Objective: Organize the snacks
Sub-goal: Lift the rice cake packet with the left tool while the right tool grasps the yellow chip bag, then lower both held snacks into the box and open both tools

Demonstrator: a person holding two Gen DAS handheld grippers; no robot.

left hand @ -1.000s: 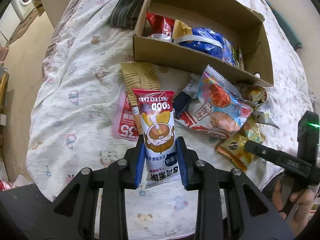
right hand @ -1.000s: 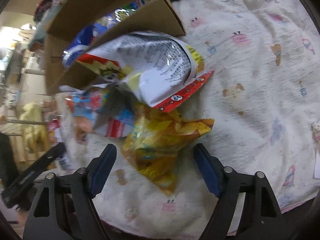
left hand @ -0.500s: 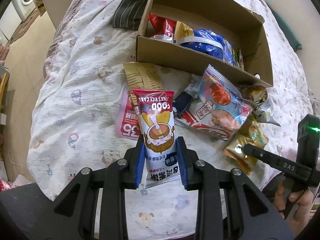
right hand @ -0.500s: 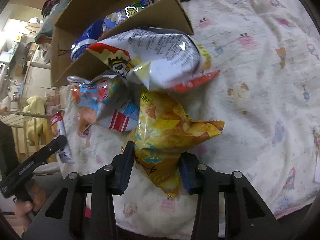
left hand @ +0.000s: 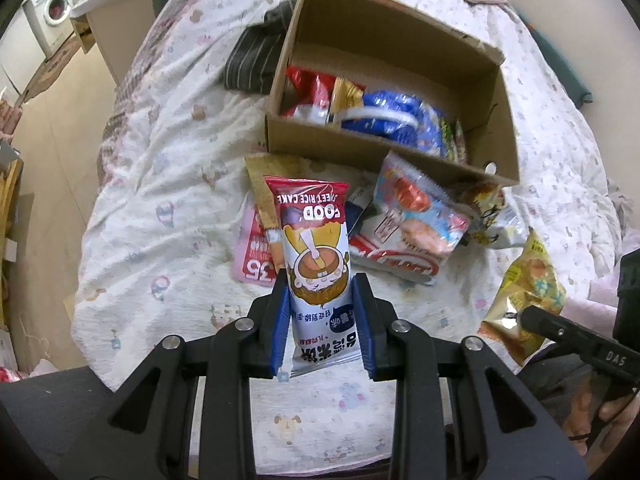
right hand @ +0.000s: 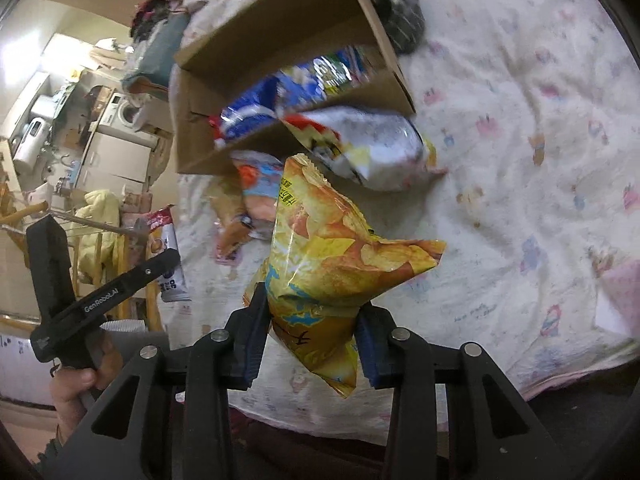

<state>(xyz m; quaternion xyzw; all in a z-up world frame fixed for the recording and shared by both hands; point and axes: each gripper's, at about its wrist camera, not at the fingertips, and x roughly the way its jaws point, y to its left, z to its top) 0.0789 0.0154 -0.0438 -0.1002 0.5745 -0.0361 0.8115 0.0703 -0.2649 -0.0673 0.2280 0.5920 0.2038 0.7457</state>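
My left gripper [left hand: 322, 322] is shut on a tall red and white rice cake packet [left hand: 314, 256], held above the bed in front of the cardboard box [left hand: 360, 152]. My right gripper [right hand: 312, 332] is shut on a yellow chip bag [right hand: 332, 256], lifted off the bedspread; the same yellow chip bag [left hand: 528, 292] shows at the right in the left wrist view. The cardboard box [right hand: 280, 24] holds red, gold and blue snack bags [left hand: 384, 120]. More packets lie in front of it, among them a blue and pink bag [left hand: 420, 216] and a silver bag [right hand: 372, 148].
A pink packet [left hand: 256, 256] and a tan wrapper [left hand: 264, 184] lie under the rice cake packet. Dark striped cloth [left hand: 256, 60] sits left of the box. The bedspread [left hand: 168, 168] drops off at the left edge to a floor and a washing machine [left hand: 52, 12].
The right gripper closed on the yellow chip bag and lifted it off the bed. The left gripper rose a little with the rice cake packet still in it.
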